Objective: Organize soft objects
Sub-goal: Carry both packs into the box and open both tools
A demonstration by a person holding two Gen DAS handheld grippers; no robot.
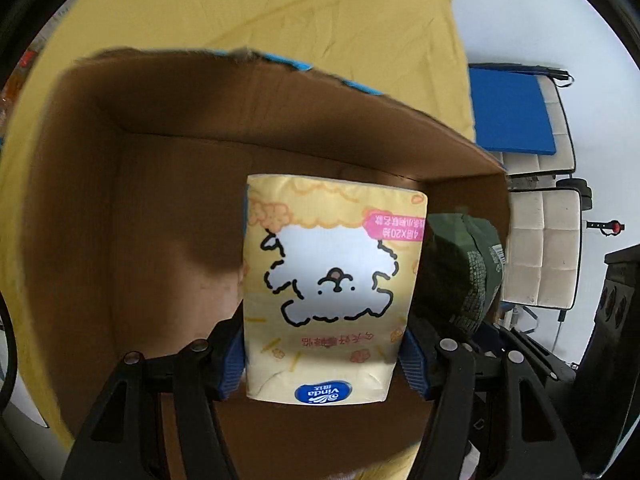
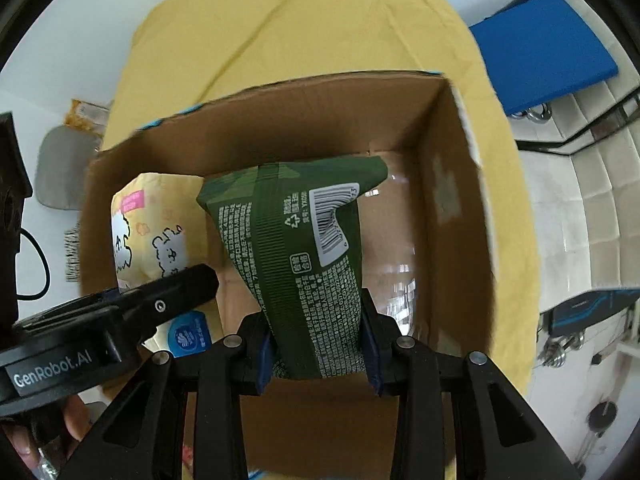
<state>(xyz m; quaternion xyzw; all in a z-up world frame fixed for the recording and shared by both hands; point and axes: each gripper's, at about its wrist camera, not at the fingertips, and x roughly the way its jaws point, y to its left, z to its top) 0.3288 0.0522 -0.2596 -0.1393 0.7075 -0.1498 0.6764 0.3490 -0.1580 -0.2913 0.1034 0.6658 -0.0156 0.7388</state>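
Over the open cardboard box [image 2: 452, 184] on the yellow cloth [image 1: 280, 8], the left gripper [image 1: 322, 354] pinches a yellow tissue pack [image 1: 332, 280] between its fingers, and just beside it the right gripper [image 2: 318, 354] clamps a dark green packet [image 2: 296, 256], both seemingly hanging inside the box.

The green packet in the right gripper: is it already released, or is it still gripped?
Still gripped. The right gripper pinches the green packet between both blue pads, holding it over the open cardboard box.
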